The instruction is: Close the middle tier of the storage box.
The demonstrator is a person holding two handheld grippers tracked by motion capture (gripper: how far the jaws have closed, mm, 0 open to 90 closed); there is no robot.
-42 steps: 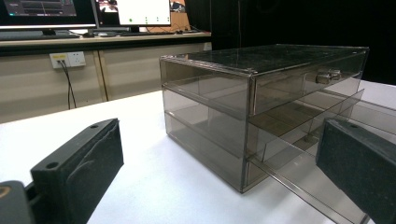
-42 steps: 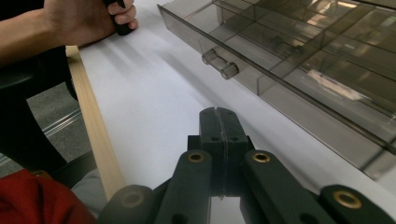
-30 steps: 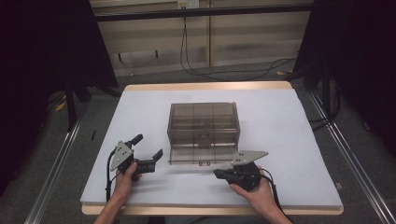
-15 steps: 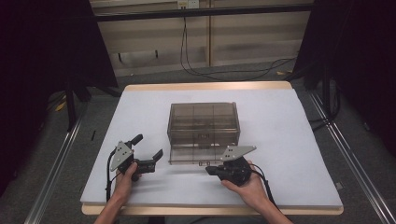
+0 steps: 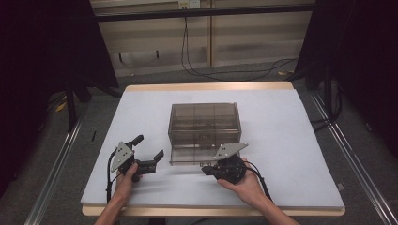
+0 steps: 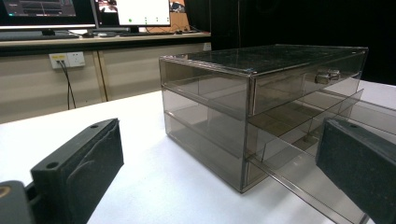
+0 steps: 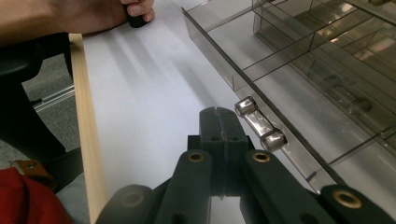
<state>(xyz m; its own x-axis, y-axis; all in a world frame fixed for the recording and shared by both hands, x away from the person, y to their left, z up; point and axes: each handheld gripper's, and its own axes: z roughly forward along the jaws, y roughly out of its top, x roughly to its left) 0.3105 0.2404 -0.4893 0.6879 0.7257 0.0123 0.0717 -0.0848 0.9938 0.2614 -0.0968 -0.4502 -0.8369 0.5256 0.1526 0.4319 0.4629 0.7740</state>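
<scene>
The smoked clear drawer cabinet (image 5: pixel 204 123) stands mid-table (image 5: pixel 291 140), its bottom drawer (image 5: pixel 197 157) pulled toward the near edge, as a second ago. The right gripper (image 5: pixel 206 170) has slid leftward along the drawer front; its jaws are pressed together just beside the drawer handle (image 7: pixel 259 125). The left gripper (image 5: pixel 149 151), jaws spread wide, rests near the near-left corner, unmoved.

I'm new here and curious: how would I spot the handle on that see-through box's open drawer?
Find the smoky clear drawer cabinet mid-table. Its bottom drawer sticks out toward the person. On that drawer's front sits a small clear bar handle with shiny metal ends, right beside the right gripper, whose jaws are shut; the upper handle sits on a closed drawer.
</scene>
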